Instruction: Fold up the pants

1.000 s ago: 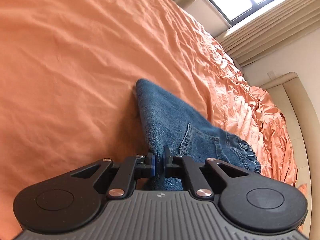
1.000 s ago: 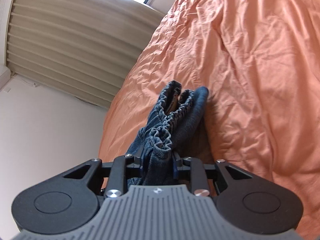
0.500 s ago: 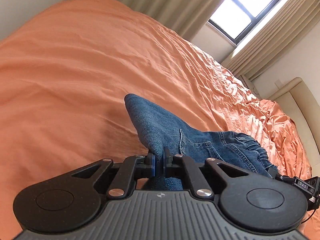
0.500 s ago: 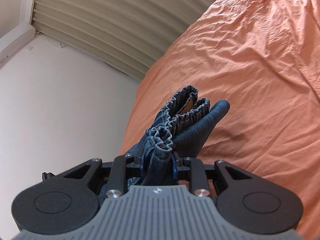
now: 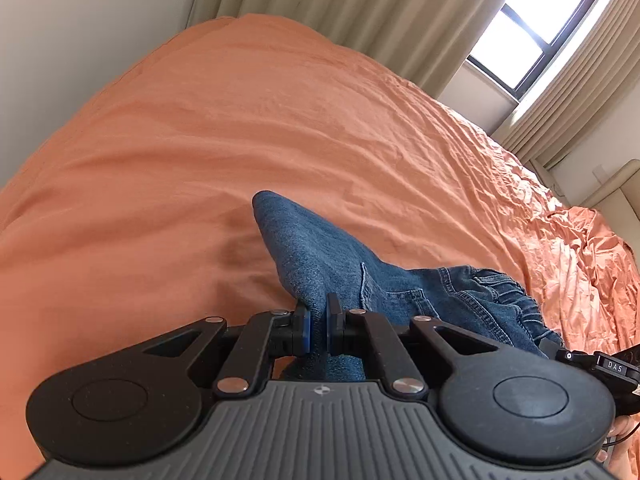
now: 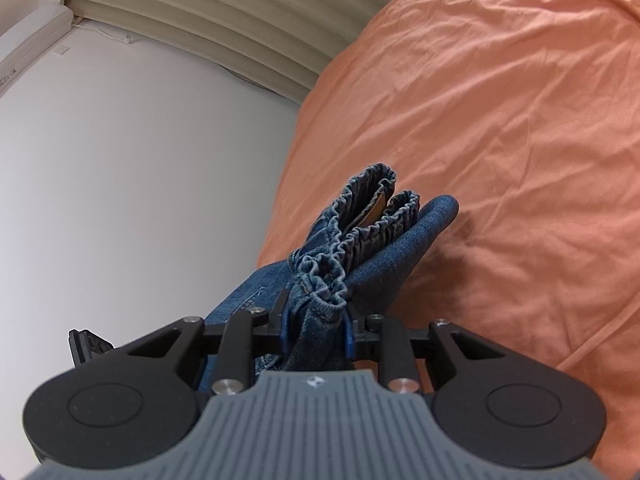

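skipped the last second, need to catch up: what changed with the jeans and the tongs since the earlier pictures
Both tongs carried the jeans along above the orange bedspread: the left view now takes in the far wall and curtains, and the right view has swung toward the white wall. Nothing was let go or newly gripped. The left tongs stay clamped on a denim fold, the right tongs on the bunched waistband.

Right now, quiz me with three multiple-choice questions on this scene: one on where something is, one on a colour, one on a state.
1. Which part of the jeans sits in the right gripper?
A. a leg hem
B. the gathered elastic waistband
C. a belt loop

2. What colour is the bedsheet?
A. white
B. grey
C. orange

3. How does the left gripper stand?
A. jaws shut on denim
B. jaws wide open
C. resting on the sheet

Answers:
1 B, ruffled elastic bunches between the jaws.
2 C, orange fabric fills both views.
3 A, blue pads pinch a denim fold.
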The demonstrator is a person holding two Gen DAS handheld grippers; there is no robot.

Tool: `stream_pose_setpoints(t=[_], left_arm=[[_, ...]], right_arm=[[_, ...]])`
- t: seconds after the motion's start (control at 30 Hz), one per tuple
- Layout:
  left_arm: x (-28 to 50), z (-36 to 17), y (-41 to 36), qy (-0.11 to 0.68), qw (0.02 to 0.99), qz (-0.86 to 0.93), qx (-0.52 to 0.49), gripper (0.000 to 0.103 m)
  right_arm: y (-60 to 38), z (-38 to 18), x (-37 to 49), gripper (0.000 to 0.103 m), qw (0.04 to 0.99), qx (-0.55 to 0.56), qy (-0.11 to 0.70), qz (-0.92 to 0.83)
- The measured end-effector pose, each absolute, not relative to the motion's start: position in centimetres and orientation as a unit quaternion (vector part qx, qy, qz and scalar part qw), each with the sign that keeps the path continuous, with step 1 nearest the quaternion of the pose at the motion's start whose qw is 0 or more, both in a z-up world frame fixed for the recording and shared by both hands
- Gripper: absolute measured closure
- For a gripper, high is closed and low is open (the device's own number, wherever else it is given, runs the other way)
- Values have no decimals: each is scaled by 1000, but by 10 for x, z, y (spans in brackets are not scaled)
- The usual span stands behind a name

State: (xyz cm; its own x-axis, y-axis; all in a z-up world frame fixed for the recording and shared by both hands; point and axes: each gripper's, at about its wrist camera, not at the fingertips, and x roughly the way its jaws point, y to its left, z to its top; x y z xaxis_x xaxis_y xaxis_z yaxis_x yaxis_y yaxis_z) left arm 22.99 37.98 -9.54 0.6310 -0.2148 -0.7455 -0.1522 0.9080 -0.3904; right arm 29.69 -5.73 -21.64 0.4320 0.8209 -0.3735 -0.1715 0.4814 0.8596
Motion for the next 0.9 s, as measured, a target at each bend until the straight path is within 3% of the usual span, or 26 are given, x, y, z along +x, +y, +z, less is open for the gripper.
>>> stream_pose_setpoints(t=[0.33,0.43,0.5,0.63,0.7,0.9], left_arm=[[208,-192,421,462,847,3,-264,95],[209,-204,426,465,841,7,-278,87],[208,-205,428,468,836,10,-286,75],[191,-192,435,471,834,-2,-288,70],[174,-186,435,479,833,-17,-278,56],[120,-192,427,504,826,-9,-253,56]], right_arm=[[-51,-299,272,84,740,365,501,261],[-44,-309,271,84,754,339,507,245],[-43,-313,274,84,750,345,512,238],[-44,-313,278,83,746,346,516,241],[-43,-314,281,83,746,346,516,240],[-40,-310,273,81,748,340,521,231]])
